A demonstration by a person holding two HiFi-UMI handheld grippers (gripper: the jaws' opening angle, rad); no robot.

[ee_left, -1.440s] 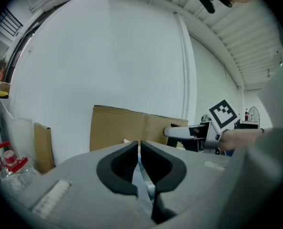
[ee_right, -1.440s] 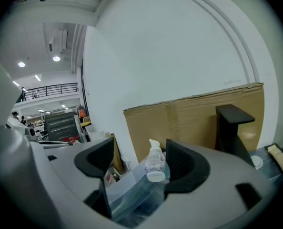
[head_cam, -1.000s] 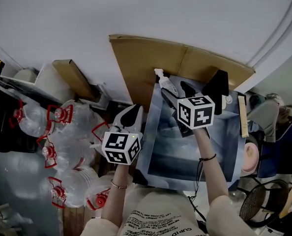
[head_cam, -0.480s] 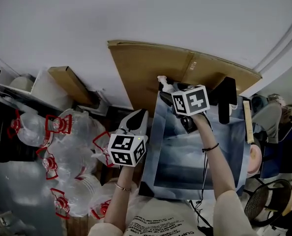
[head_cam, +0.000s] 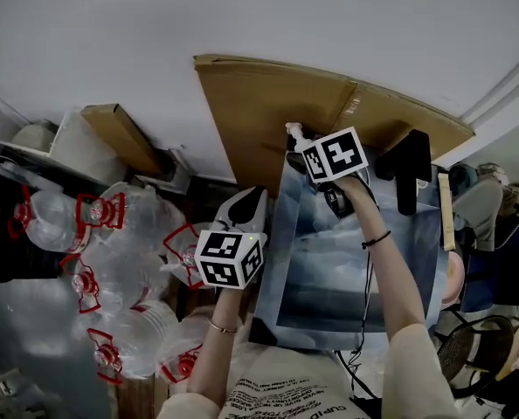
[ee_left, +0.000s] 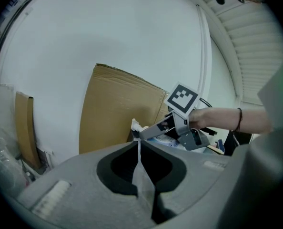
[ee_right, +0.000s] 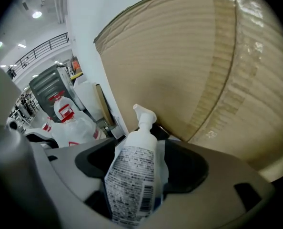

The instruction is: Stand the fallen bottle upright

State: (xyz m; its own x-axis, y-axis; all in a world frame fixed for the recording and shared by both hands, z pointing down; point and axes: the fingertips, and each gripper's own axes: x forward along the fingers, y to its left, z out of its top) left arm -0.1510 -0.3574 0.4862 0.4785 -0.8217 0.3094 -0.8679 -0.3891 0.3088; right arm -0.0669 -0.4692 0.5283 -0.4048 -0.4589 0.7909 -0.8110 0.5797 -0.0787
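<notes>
A white pump bottle (ee_right: 132,175) with a printed label sits between the jaws of my right gripper (ee_right: 140,146), which is shut on its body; the pump head points away towards the cardboard. In the head view the right gripper (head_cam: 297,158) is at the far edge of the blue-grey table cloth (head_cam: 347,260), and only the bottle's pump head (head_cam: 293,132) shows past it. The bottle leans, and whether it touches the table cannot be seen. My left gripper (head_cam: 256,195) hangs left of the table, shut and empty (ee_left: 139,142). From there the right gripper (ee_left: 153,129) and the pump head (ee_left: 136,125) show.
A large sheet of cardboard (head_cam: 268,103) leans on the white wall behind the table. Several clear water jugs with red handles (head_cam: 111,234) crowd the floor at the left. A black object (head_cam: 408,168) stands at the table's far right, and a wooden strip (head_cam: 447,212) lies along the right edge.
My right gripper has carried the bottle away from me towards the cardboard, and its marker cube has tipped over. The left gripper has stayed shut and barely shifted.
</notes>
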